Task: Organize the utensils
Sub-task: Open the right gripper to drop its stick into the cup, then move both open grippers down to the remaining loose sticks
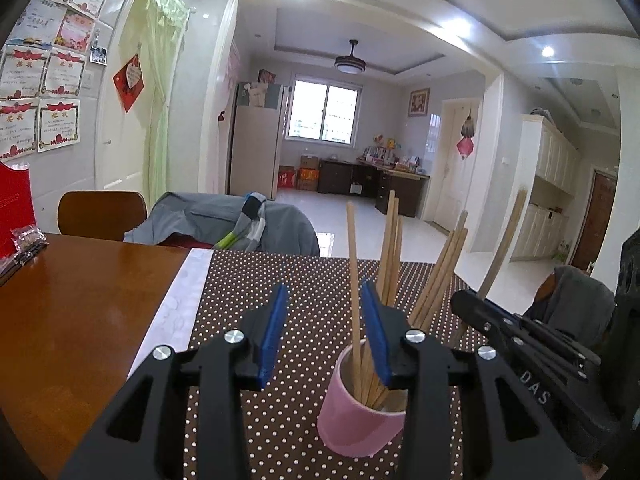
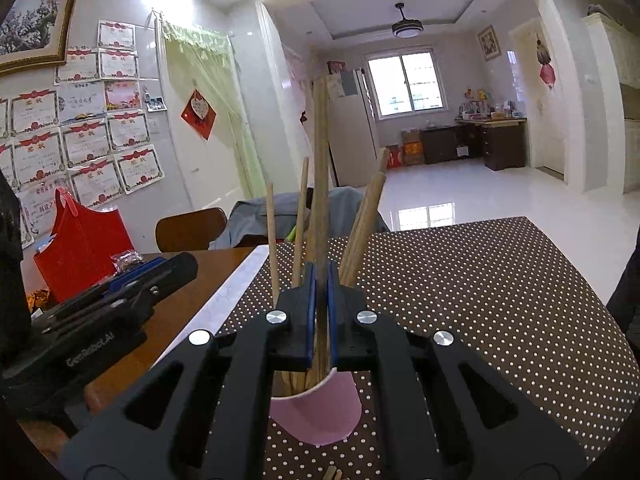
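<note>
Right gripper (image 2: 320,284), at centre frame, was clenched on a bundle of wooden chopsticks (image 2: 320,184) standing in the pink cup (image 2: 320,412). Left gripper (image 1: 324,320) stood released at lower centre, pads apart, one chopstick (image 1: 353,272) between them untouched. Pink cup sat on the dotted brown mat (image 1: 240,280), lower centre, with further chopsticks leaning inside it.

A glossy brown wooden table (image 1: 80,312) carries a dark polka-dot mat (image 1: 296,416) with a white border strip along its nine o'clock edge. A pink cup (image 1: 360,420) stands upright on the mat. At ten o'clock, on bare wood, sit a red bag (image 2: 84,248) and a clear packet (image 1: 26,242).
</note>
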`<state>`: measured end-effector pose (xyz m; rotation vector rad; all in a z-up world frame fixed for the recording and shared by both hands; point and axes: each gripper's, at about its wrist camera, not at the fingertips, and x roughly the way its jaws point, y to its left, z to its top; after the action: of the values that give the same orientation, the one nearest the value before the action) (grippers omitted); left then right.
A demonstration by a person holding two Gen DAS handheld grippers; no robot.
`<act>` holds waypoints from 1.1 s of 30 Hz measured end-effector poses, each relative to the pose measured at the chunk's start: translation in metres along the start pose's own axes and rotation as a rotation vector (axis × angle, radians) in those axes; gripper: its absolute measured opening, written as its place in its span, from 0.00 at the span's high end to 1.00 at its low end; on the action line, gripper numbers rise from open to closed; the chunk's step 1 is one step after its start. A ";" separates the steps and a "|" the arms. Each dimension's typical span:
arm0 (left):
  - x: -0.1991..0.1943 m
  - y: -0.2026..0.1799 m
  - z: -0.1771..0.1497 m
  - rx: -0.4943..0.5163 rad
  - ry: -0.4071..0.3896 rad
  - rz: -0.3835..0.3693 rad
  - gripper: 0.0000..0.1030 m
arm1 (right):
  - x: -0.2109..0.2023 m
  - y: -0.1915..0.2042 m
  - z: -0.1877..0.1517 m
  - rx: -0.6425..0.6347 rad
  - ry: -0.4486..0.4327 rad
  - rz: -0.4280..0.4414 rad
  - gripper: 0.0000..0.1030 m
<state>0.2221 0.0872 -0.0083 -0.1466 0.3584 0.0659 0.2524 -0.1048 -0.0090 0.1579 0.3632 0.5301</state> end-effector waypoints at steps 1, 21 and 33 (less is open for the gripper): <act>-0.001 0.000 -0.001 0.001 0.007 0.000 0.63 | 0.001 -0.001 -0.001 0.004 0.012 0.003 0.94; -0.035 -0.006 -0.016 -0.014 0.057 -0.030 0.62 | -0.045 -0.012 -0.004 0.030 -0.006 -0.043 0.47; -0.038 -0.025 -0.061 0.031 0.320 -0.109 0.62 | -0.068 -0.028 -0.045 0.037 0.182 -0.078 0.40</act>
<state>0.1677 0.0520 -0.0486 -0.1463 0.6698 -0.0720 0.1935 -0.1612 -0.0372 0.1310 0.5552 0.4619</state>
